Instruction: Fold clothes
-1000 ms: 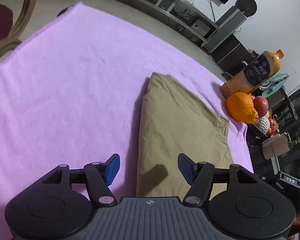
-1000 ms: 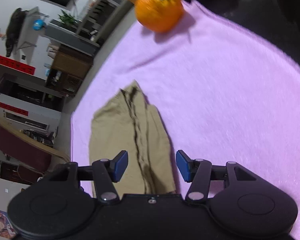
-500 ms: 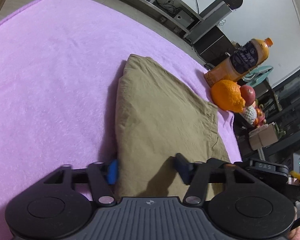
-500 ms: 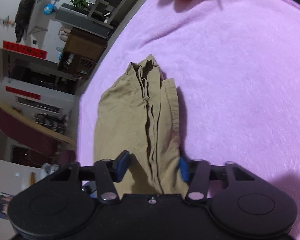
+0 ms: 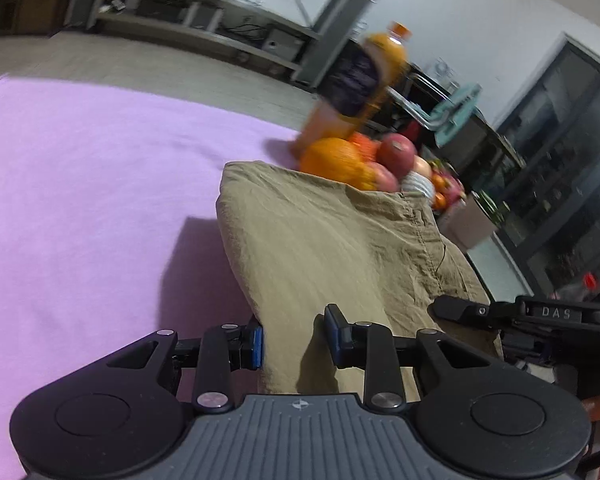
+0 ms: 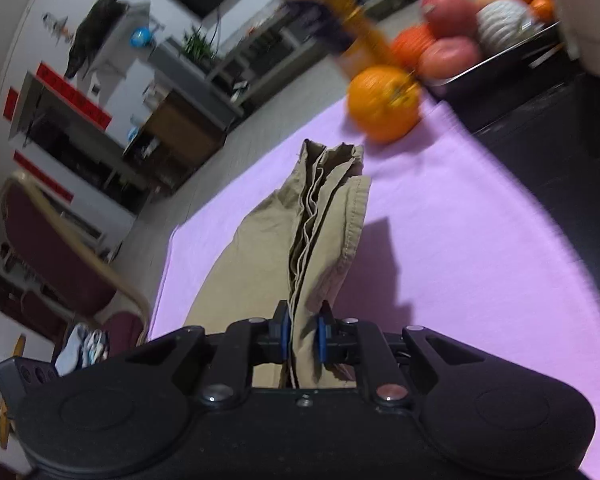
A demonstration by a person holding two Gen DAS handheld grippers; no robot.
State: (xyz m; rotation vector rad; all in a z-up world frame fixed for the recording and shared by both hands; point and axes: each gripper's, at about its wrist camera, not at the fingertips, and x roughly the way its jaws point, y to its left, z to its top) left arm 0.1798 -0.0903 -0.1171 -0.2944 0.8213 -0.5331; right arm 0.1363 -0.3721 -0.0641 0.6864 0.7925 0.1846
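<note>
A folded khaki garment (image 5: 332, 248) lies on a purple cloth (image 5: 80, 184). My left gripper (image 5: 294, 340) straddles the garment's near edge, its blue pads partly closed around the fabric with a gap still showing. In the right wrist view the layered hemmed end of the khaki garment (image 6: 320, 224) rises between the pads. My right gripper (image 6: 303, 338) is shut on that end. The right gripper's black body also shows at the right of the left wrist view (image 5: 532, 320).
An orange (image 5: 334, 160), apples (image 5: 396, 150) and a tall orange juice bottle (image 5: 364, 76) stand just beyond the garment's far end. The fruit sits on a metal tray (image 6: 500, 52). The purple cloth's (image 6: 480, 240) right edge drops to a dark surface. A maroon chair (image 6: 52, 260) stands at left.
Both grippers have dropped low to the garment's near end. The right gripper has shut on the layered end. The left gripper's pads have closed in around the near edge.
</note>
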